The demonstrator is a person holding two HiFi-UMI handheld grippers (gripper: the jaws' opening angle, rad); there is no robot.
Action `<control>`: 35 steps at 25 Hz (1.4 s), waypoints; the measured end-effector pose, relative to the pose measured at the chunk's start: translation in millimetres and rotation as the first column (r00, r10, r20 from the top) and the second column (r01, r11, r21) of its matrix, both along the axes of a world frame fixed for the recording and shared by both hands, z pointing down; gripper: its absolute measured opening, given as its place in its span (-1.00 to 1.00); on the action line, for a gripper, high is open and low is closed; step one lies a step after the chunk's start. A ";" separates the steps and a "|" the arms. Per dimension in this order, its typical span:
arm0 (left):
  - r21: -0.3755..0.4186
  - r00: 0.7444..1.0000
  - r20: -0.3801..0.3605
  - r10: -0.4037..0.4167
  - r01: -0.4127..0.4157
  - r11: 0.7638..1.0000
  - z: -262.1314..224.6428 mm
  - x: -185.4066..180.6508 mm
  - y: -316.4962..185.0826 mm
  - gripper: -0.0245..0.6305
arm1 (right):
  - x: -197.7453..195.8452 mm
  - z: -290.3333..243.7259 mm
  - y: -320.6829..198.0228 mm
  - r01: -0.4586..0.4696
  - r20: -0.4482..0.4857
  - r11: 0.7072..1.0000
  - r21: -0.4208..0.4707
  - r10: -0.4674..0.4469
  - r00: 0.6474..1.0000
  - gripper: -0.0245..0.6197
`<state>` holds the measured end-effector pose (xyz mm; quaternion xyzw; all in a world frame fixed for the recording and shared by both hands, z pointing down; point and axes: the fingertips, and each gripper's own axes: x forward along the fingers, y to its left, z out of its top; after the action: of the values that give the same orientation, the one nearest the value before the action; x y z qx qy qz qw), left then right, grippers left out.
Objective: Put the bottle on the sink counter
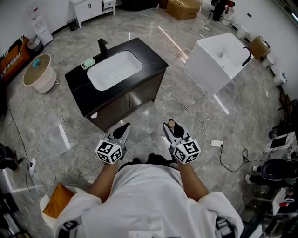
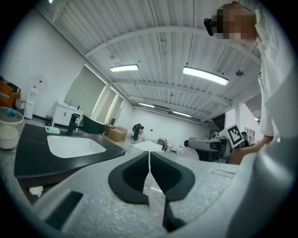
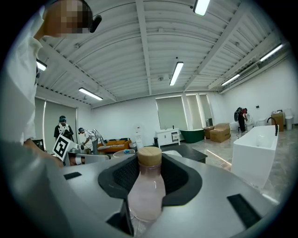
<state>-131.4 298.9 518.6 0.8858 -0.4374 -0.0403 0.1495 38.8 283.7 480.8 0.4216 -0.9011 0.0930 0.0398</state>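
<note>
I count two claws: left claw (image 1: 123, 131), right claw (image 1: 168, 131). One bottle (image 3: 146, 186) sits in the right claw; ahead of both I see one sink counter (image 1: 153, 62) and one white basin (image 1: 205, 67).

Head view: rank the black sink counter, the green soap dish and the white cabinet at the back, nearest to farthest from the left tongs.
1. Black sink counter, just ahead of the left tongs.
2. Green soap dish, on the counter's far side beside the faucet.
3. White cabinet, far beyond the counter.
</note>
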 end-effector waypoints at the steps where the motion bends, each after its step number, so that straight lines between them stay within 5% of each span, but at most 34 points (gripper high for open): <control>1: -0.001 1.000 -0.003 0.004 -0.004 1.000 1.0 0.4 1.1 -0.85 | 0.2 -0.1 0.4 -0.003 0.000 1.000 -0.001 0.003 1.000 -0.48; 20: -0.055 1.000 -0.016 -0.017 0.016 0.998 19.0 -5.0 0.1 -0.85 | 10.8 4.4 -11.5 -0.012 0.024 1.000 -0.020 0.013 1.000 -0.48; 35: -0.031 1.000 0.016 -0.021 0.022 0.999 -3.9 15.0 -82.5 -0.85 | 48.8 -8.4 -91.3 -0.029 0.056 1.000 0.004 0.028 0.998 -0.48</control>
<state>-116.4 216.4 514.7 0.8789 -0.4487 -0.0280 0.1595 87.6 192.4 472.4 0.4317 -0.8960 0.1031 0.0125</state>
